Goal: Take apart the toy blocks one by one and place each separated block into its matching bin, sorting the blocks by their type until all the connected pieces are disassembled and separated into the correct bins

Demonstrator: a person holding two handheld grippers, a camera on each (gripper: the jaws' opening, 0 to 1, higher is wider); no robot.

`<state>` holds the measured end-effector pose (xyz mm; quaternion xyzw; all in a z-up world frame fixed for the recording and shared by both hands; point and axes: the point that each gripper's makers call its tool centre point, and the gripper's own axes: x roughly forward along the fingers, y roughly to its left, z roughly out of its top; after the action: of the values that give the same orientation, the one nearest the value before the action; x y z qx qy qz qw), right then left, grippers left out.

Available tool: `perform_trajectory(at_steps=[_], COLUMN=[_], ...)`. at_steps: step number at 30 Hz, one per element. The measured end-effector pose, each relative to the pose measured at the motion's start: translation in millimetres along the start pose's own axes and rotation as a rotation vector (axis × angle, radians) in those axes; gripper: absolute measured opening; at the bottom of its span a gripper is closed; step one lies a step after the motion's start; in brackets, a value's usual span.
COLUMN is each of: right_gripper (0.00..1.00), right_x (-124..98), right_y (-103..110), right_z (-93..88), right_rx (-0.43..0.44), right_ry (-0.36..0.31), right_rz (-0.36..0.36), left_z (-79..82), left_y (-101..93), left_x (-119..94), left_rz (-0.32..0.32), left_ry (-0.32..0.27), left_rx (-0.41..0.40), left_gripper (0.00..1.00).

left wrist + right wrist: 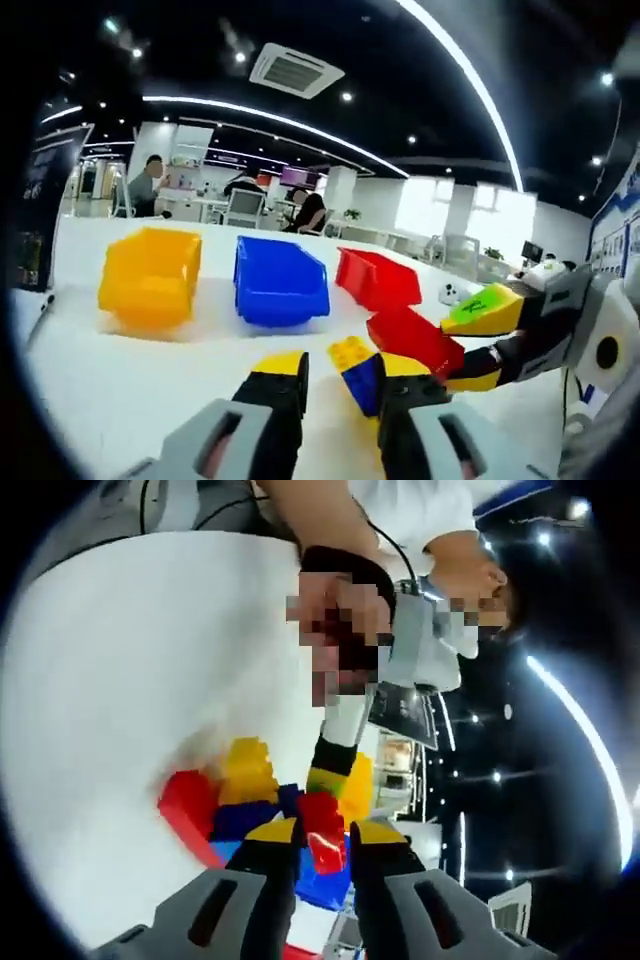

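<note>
A cluster of joined toy blocks is held above the white table (120,380). In the left gripper view a yellow-and-blue block (358,372) sits between my left gripper's (343,368) jaws, against the right jaw with a gap to the left one. The right gripper (478,345) comes in from the right, shut on the red block (412,338) joined to it. In the right gripper view my right gripper (322,842) clamps the red block (320,832). Yellow (250,770), blue (243,820) and another red block (185,805) lie beyond it, and the left gripper (340,778) reaches in from above.
Three bins stand in a row on the table: yellow (150,275), blue (280,280) and red (375,278). A person's hand and sleeve (340,610) hold the left gripper. Desks and seated people are far behind the bins.
</note>
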<state>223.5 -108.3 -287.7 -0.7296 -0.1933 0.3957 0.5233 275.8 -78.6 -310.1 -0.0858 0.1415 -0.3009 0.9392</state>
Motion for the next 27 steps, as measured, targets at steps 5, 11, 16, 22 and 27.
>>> perform_trajectory(at_steps=[5,11,16,22,27], right_gripper=[0.22,0.21,0.19,0.18,0.17], right_x=[10,13,13,15,11], right_y=[2,5,7,8,8], right_z=[1.3,-9.5,-23.0,-41.7,-44.8], right_rx=[-0.087,-0.091,-0.027,0.068,0.152], right_ry=[0.007,0.038,0.077,0.119,0.111], right_rz=[0.094,0.123,0.132,0.125,0.094], left_z=[1.5,4.4,5.8,-14.4,-11.9], left_y=[-5.9,-8.4,-14.2,-23.3,-23.7], left_x=[3,11,19,31,37], left_rz=[-0.016,-0.03,-0.048,-0.088,-0.103], left_ry=[-0.016,-0.032,-0.019,0.096,0.051], left_rx=[-0.03,-0.052,-0.033,0.021,0.003], left_gripper=[0.26,0.25,0.22,0.22,0.21])
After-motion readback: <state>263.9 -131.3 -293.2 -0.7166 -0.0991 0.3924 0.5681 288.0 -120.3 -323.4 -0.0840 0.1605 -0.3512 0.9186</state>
